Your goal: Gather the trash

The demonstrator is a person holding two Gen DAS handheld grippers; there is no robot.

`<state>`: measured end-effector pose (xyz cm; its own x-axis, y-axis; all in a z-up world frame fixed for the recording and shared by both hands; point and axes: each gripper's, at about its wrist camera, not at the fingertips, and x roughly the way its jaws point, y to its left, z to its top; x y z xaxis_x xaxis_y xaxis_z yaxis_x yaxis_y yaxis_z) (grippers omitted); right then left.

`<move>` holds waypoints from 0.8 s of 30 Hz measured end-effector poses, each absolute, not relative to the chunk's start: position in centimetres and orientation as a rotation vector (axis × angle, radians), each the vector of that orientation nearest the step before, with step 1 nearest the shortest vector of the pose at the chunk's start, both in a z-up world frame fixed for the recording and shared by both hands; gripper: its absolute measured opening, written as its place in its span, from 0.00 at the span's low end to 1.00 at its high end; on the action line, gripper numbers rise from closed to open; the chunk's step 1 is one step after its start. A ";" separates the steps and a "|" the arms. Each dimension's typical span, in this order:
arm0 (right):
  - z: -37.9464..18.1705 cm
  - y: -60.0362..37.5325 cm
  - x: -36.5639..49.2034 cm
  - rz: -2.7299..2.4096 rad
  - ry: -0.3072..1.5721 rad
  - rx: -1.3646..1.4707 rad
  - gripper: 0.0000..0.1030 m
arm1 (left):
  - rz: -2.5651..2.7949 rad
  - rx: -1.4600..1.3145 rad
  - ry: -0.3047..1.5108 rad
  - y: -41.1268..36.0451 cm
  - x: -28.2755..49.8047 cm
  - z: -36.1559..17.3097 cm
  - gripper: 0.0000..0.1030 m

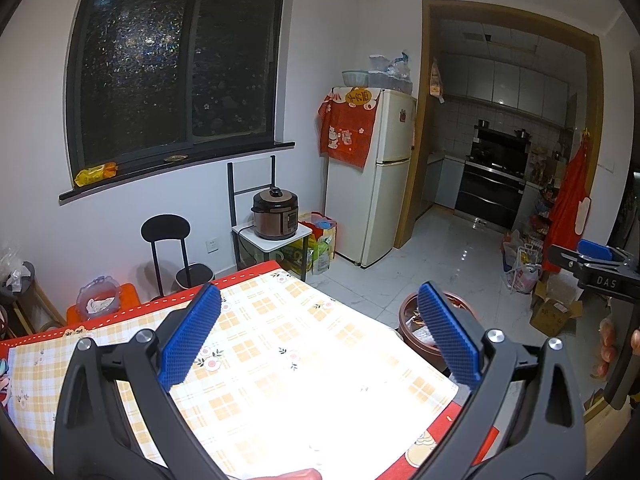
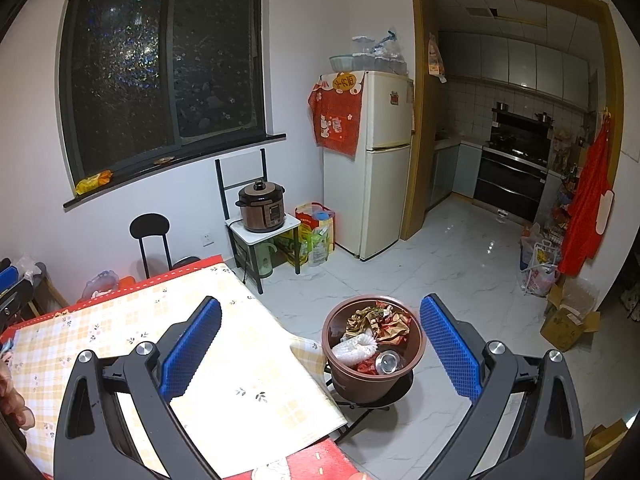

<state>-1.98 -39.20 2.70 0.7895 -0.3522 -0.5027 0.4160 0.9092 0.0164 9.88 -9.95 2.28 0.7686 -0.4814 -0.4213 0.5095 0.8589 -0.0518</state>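
A brown trash bin stands on a black stool beside the table's right edge. It holds crumpled wrappers, white foam netting and a crushed can. In the left wrist view the bin is partly hidden behind my right finger. My left gripper is open and empty above the checked tablecloth. My right gripper is open and empty, held above the table's corner and the bin. The right gripper also shows at the right edge of the left wrist view.
The table has a yellow checked cloth over a red one. A black chair, a rice cooker on a small stand and a fridge line the far wall. Cardboard boxes and bags sit on the floor at right.
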 end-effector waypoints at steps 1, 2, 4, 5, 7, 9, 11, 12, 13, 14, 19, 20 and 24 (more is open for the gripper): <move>2.7 -39.2 -2.0 -0.416 0.515 0.128 0.95 | -0.537 0.069 0.439 -10.0 9.9 2.3 0.94; 2.6 -39.3 -2.1 -0.417 0.516 0.126 0.95 | -0.537 0.070 0.439 -10.1 9.9 2.3 0.94; 2.6 -39.5 -2.1 -0.418 0.518 0.124 0.95 | -0.536 0.074 0.441 -10.4 9.9 2.3 0.94; 2.6 -39.6 -2.1 -0.418 0.521 0.123 0.95 | -0.535 0.075 0.441 -10.5 10.0 2.3 0.94; 2.4 -39.6 -2.1 -0.419 0.523 0.120 0.95 | -0.536 0.075 0.444 -10.5 10.1 2.2 0.94; 2.4 -39.8 -2.1 -0.422 0.525 0.119 0.95 | -0.538 0.074 0.445 -10.7 10.1 2.2 0.94; 2.4 -39.7 -1.9 -0.423 0.526 0.117 0.95 | -0.539 0.075 0.445 -10.8 10.1 2.2 0.94; 2.4 -39.8 -1.9 -0.425 0.528 0.115 0.95 | -0.539 0.075 0.445 -10.8 10.2 2.2 0.94; 2.4 -39.8 -1.8 -0.425 0.529 0.114 0.95 | -0.539 0.075 0.444 -10.9 10.1 2.2 0.94; 2.3 -39.8 -1.8 -0.426 0.531 0.113 0.95 | -0.540 0.074 0.444 -10.9 10.1 2.2 0.94; 2.1 -40.0 -1.6 -0.427 0.540 0.113 0.95 | -0.537 0.081 0.445 -11.1 10.2 2.2 0.94; 2.1 -40.0 -1.6 -0.426 0.541 0.113 0.95 | -0.533 0.083 0.444 -11.2 10.2 2.1 0.94; 2.1 -39.9 -1.4 -0.426 0.545 0.112 0.95 | -0.526 0.087 0.447 -11.5 10.3 2.0 0.94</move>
